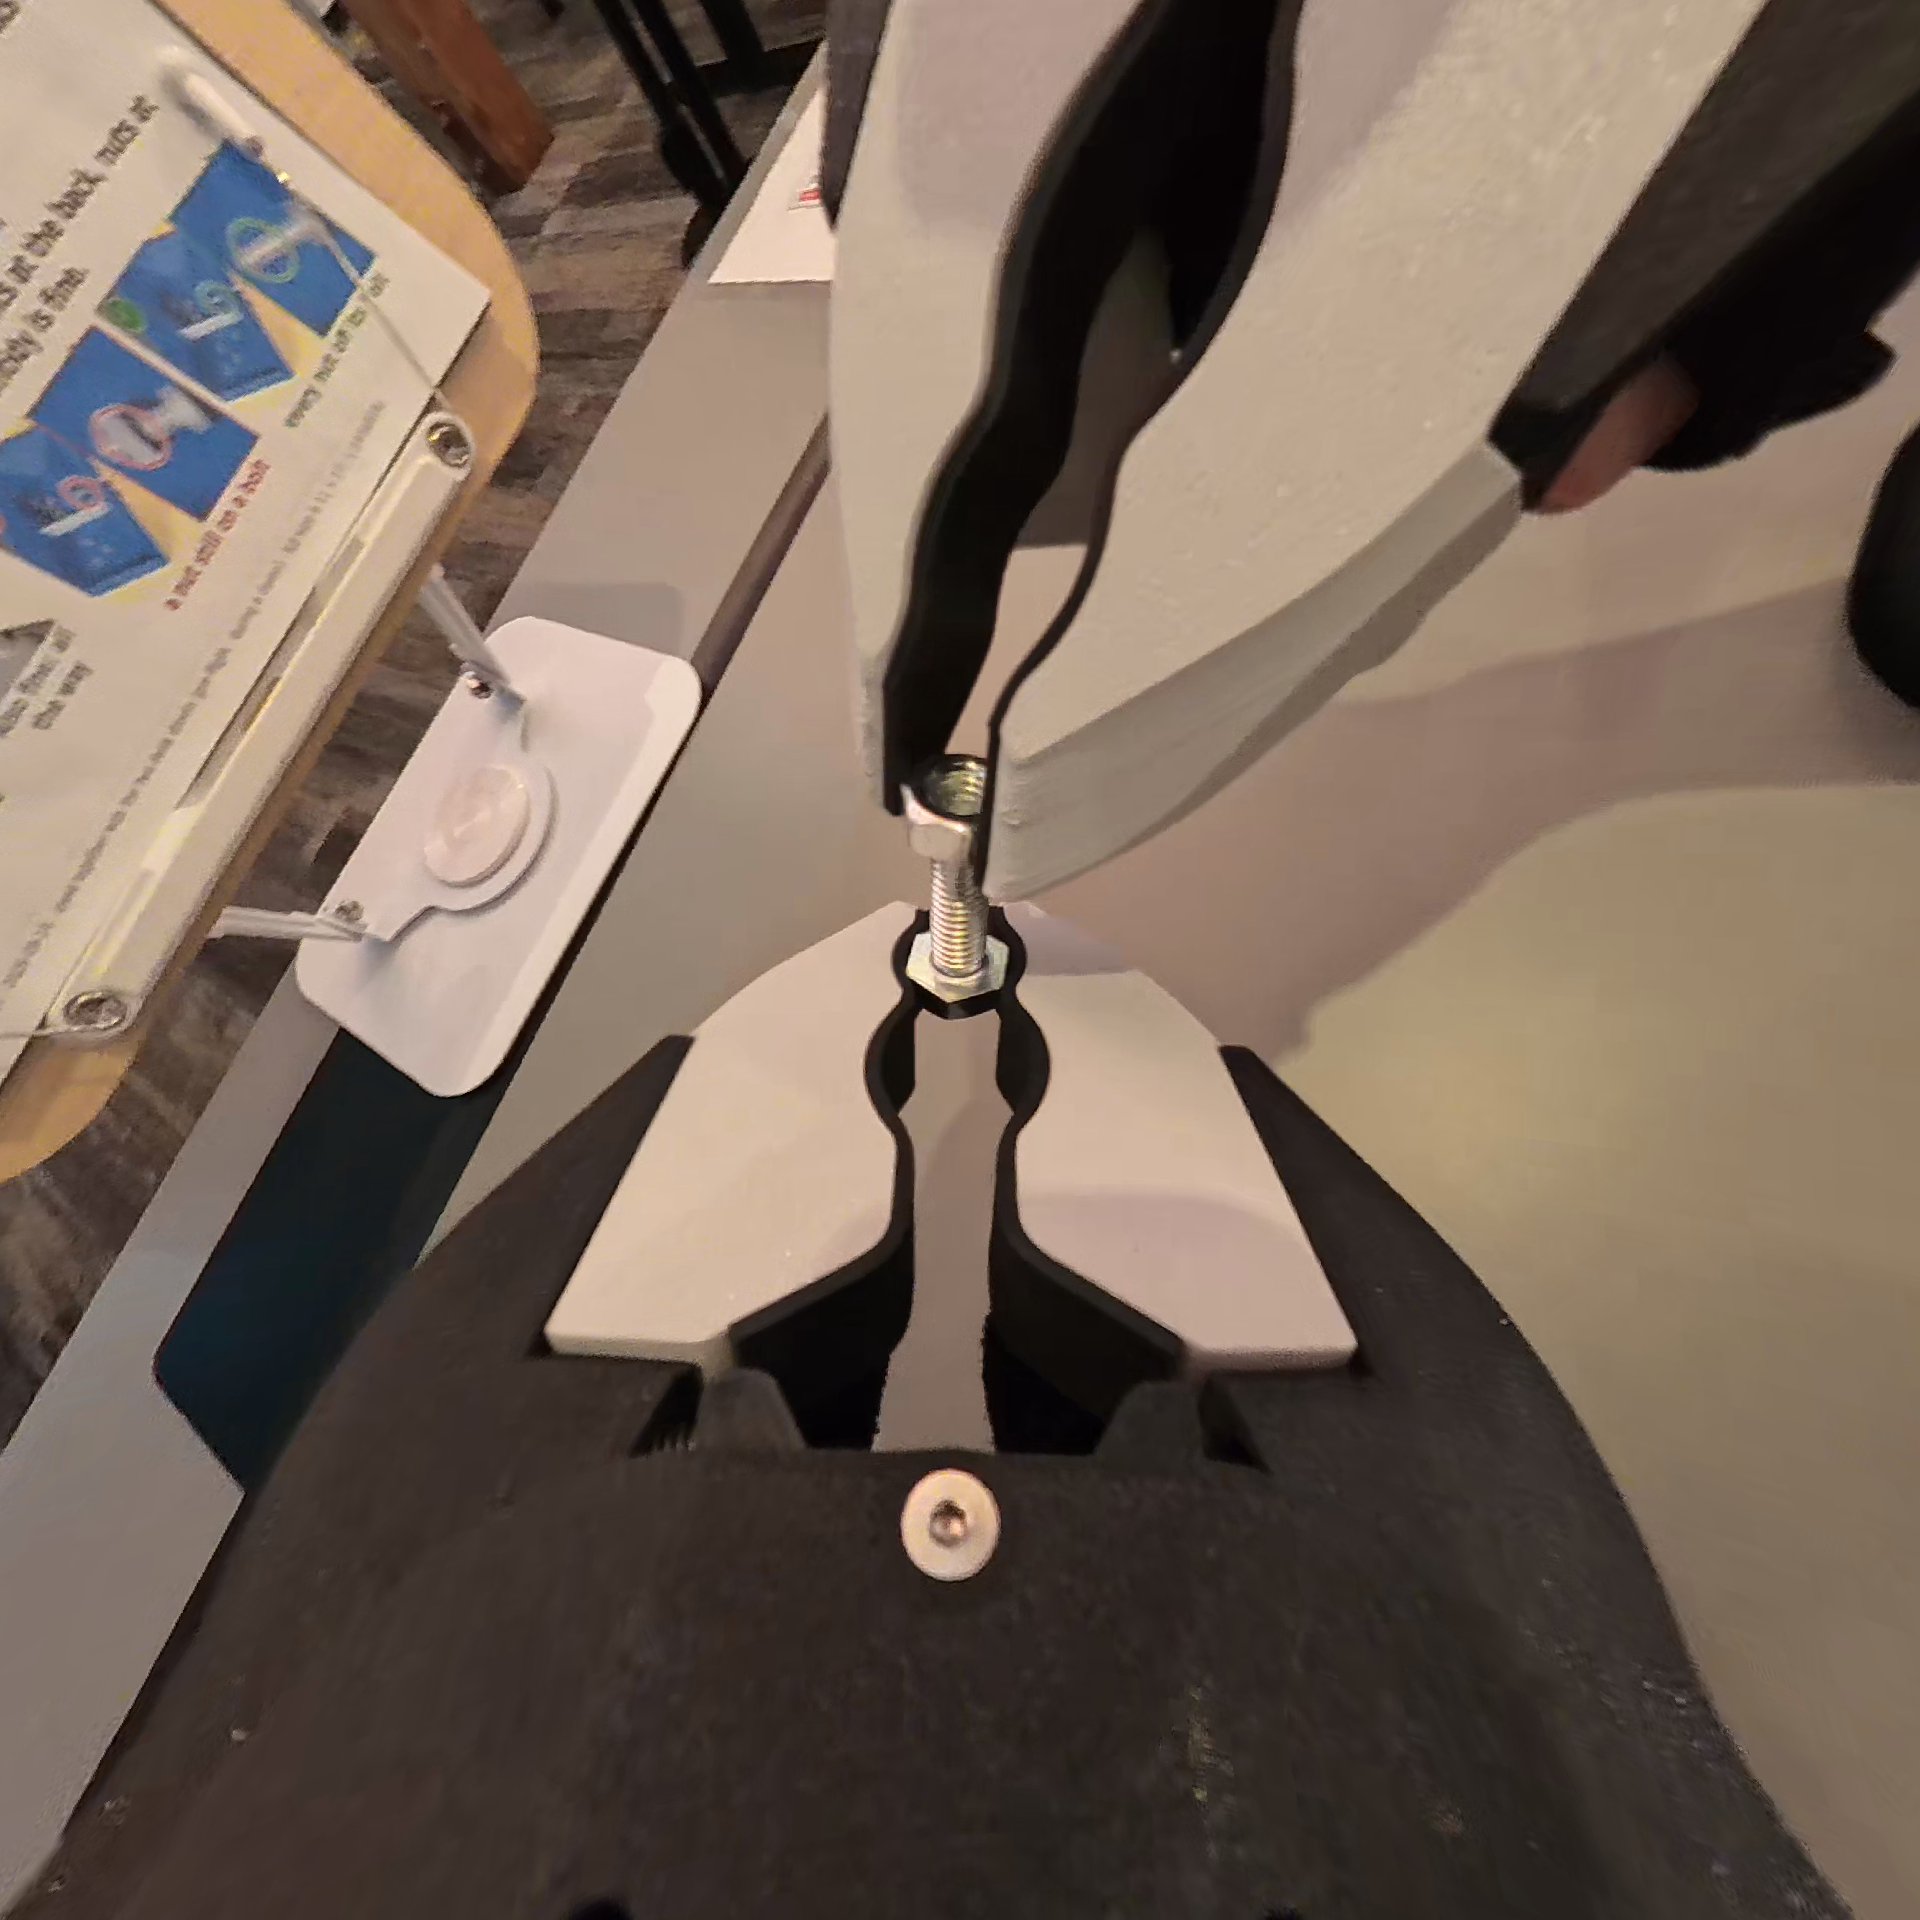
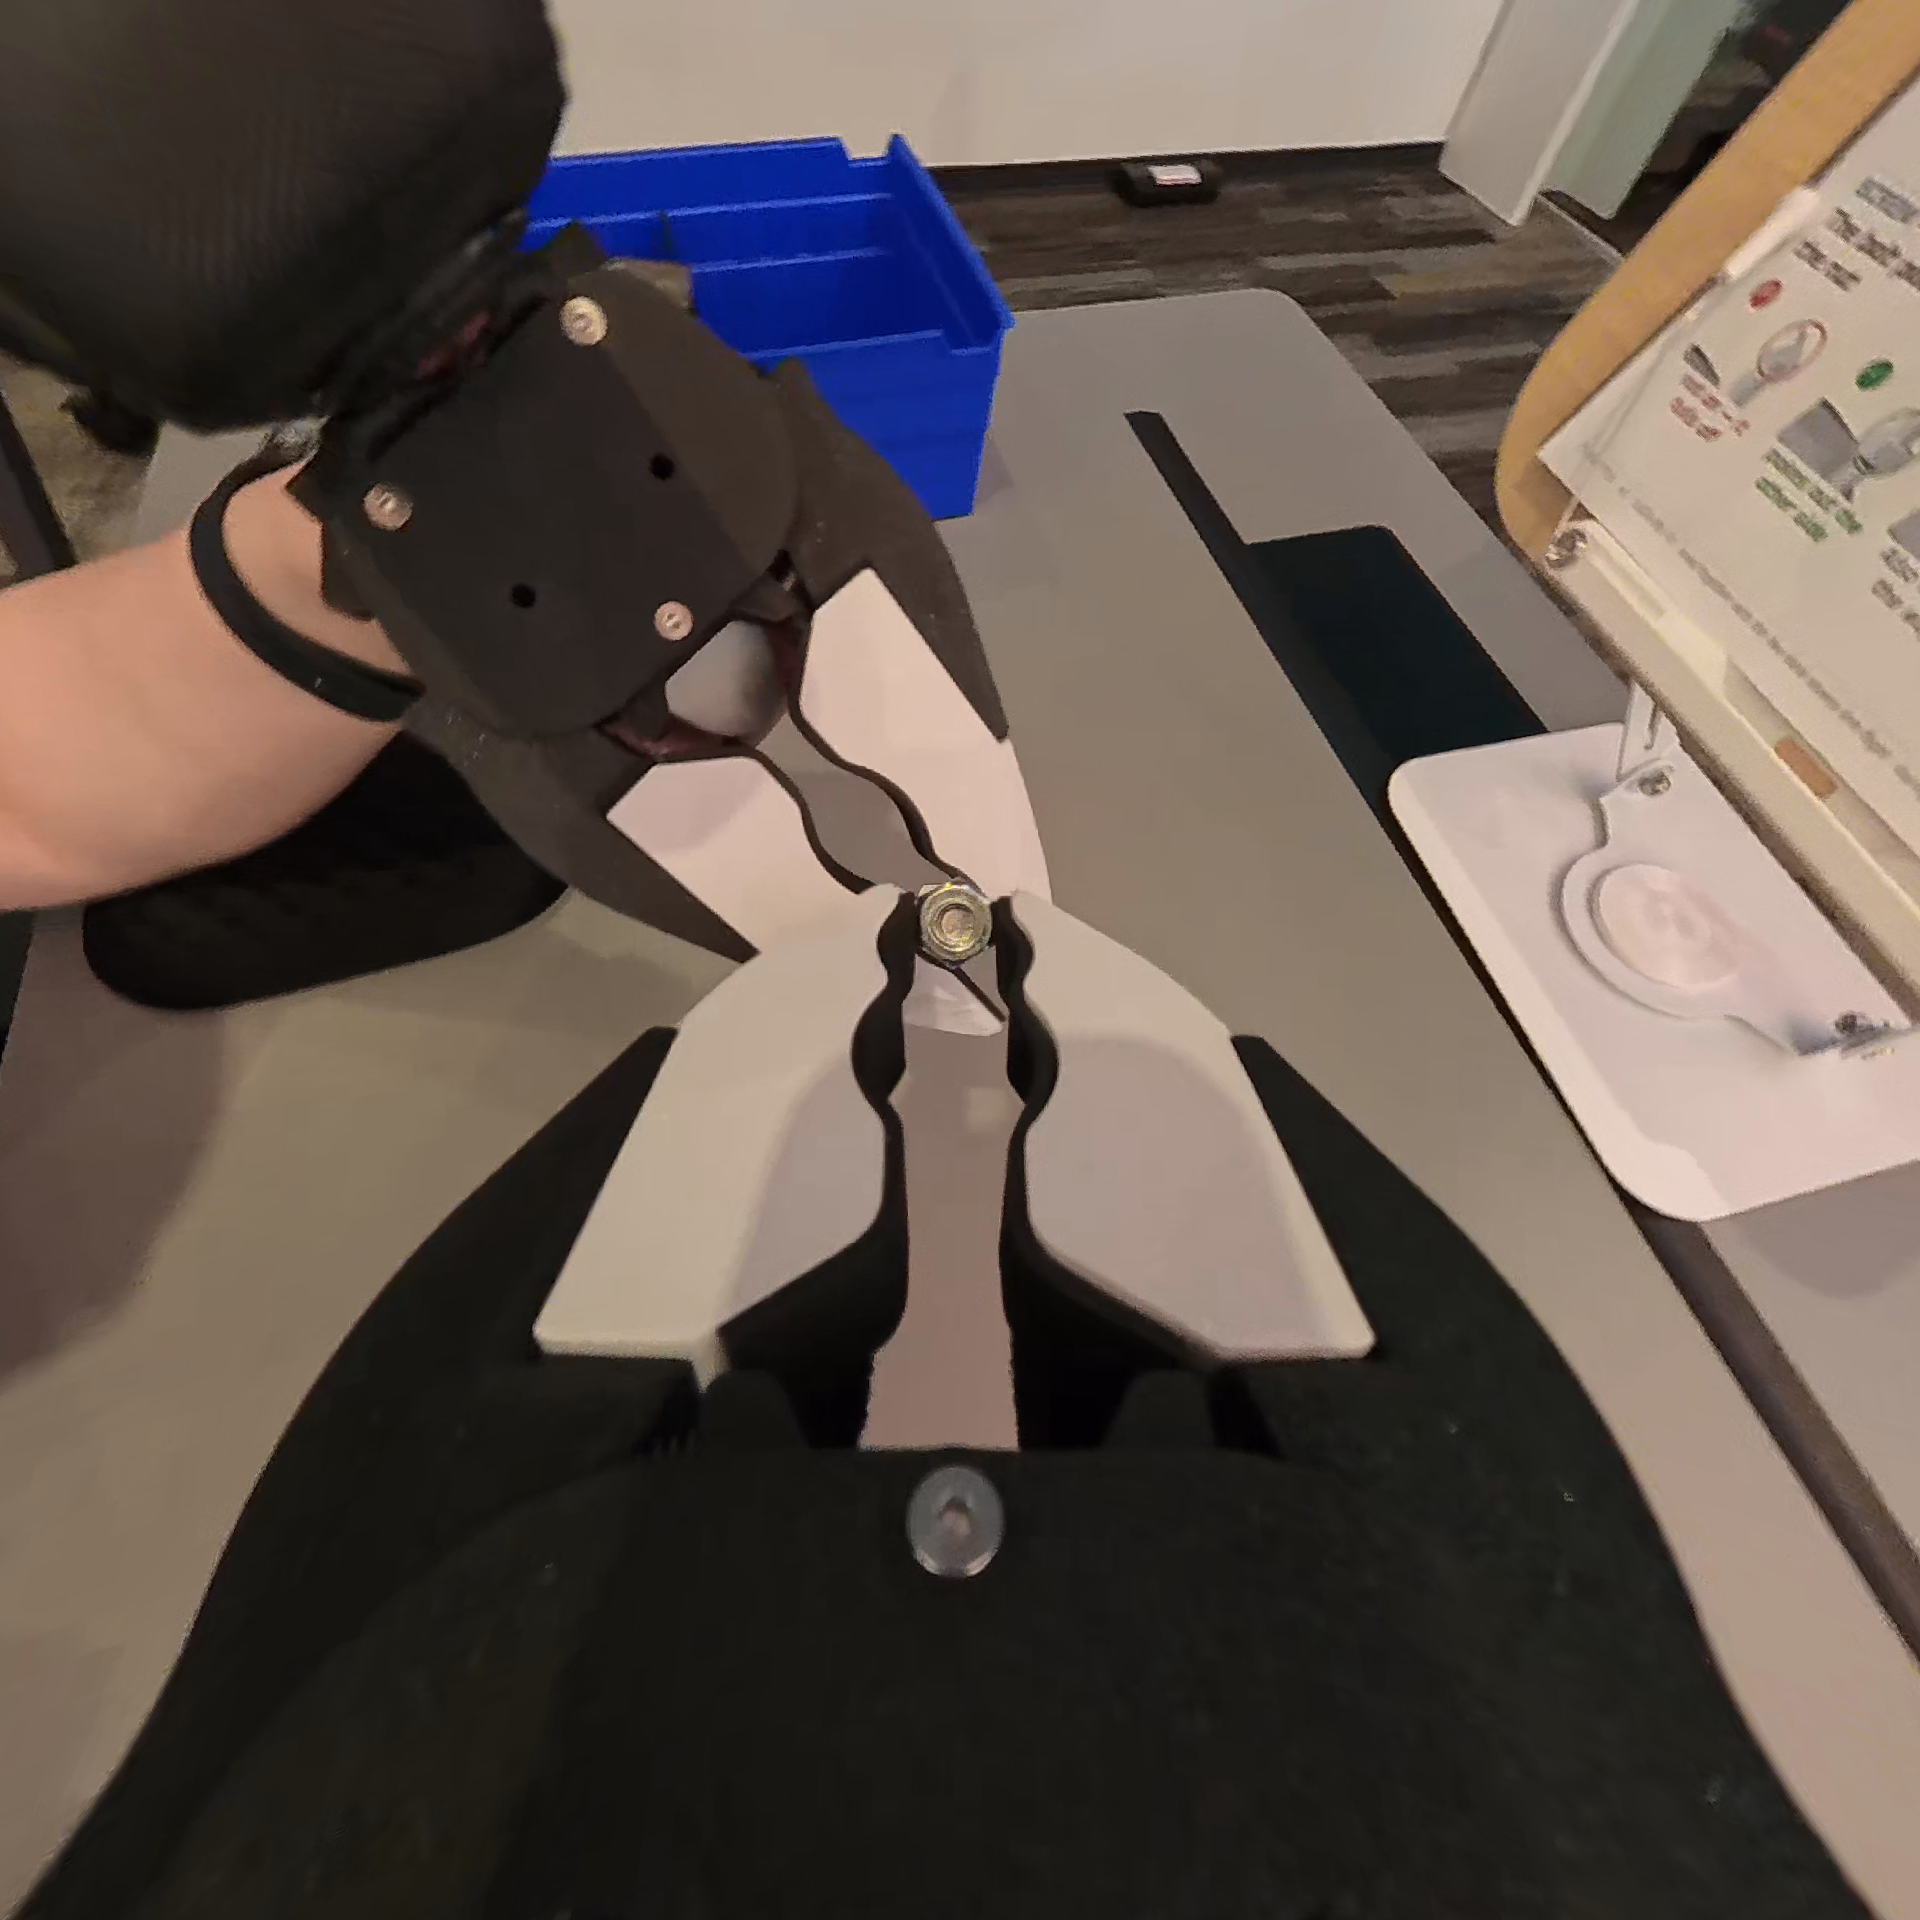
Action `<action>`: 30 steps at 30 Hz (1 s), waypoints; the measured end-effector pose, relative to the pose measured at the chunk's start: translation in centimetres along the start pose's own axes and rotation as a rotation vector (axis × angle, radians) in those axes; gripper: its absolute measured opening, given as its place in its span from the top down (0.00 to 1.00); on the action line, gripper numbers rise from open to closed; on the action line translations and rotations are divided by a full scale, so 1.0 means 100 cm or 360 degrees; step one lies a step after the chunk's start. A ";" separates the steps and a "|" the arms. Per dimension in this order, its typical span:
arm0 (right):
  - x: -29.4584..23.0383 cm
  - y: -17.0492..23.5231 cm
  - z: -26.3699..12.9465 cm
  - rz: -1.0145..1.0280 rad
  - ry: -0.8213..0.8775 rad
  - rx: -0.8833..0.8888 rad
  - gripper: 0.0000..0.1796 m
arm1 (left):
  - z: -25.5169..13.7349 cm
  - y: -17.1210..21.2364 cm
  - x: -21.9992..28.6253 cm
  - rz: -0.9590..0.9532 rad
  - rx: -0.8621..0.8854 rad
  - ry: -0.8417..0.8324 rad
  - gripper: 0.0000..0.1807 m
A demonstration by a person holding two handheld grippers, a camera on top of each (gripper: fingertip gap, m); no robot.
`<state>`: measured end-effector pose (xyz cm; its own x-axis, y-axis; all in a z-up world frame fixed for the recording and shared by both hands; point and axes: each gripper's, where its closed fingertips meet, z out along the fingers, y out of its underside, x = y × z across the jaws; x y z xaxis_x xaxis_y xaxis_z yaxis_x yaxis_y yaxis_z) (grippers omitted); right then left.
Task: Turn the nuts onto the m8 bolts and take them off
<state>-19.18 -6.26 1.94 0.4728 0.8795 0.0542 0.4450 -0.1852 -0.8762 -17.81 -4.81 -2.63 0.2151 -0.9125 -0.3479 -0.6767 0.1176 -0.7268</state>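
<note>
A silver M8 bolt [image 1: 943, 902] is held in the air above the grey table [image 1: 1558, 1195]. My left gripper [image 1: 951, 971] is shut on its hex head, and the threaded shaft points away from me. My right gripper [image 1: 943, 805] comes in from above and is shut on a silver nut [image 1: 948, 781] at the tip of the thread. In the right wrist view the nut [image 2: 954, 921] is seen end-on between my right gripper's [image 2: 954, 930] tips. The left gripper [image 2: 906, 885], held by a hand, reaches in from the upper left. The bolt is hidden behind the nut there.
A blue bin [image 2: 831, 301] stands at the table's far left. A white stand base [image 2: 1683, 966], also seen in the left wrist view [image 1: 499, 852], carries an instruction sheet on a wooden board [image 1: 208, 436] at the table's edge. A dark slot [image 2: 1195, 468] runs along the tabletop.
</note>
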 end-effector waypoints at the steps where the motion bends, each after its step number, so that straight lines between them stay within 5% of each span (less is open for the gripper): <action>1: 0.002 -0.001 0.001 0.0048 0.0030 0.0004 0.92 | 0.000 0.000 -0.003 -0.0015 -0.0007 -0.0034 0.94; 11: 0.014 -0.001 0.008 0.0324 0.0149 0.0028 0.89 | 0.004 0.005 -0.019 -0.0024 -0.0083 -0.0236 0.94; 18: 0.008 -0.004 -0.013 -0.0234 0.0198 -0.0027 0.80 | 0.001 0.007 -0.002 0.0021 -0.0036 0.0009 0.94; 23: -0.024 0.012 -0.018 -0.0738 -0.0034 -0.0060 0.81 | -0.005 0.011 0.026 0.0116 -0.0016 0.0304 0.94; 30: -0.034 0.021 -0.007 -0.0827 -0.0120 -0.0091 0.84 | -0.010 0.014 0.043 0.0188 -0.0032 0.0456 0.94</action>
<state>-19.28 -9.94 0.24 0.1236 0.8906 0.4377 0.6479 0.2617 -0.7154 -18.58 -8.97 -4.56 -0.0713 -0.9667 -0.2459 -0.6995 0.2242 -0.6785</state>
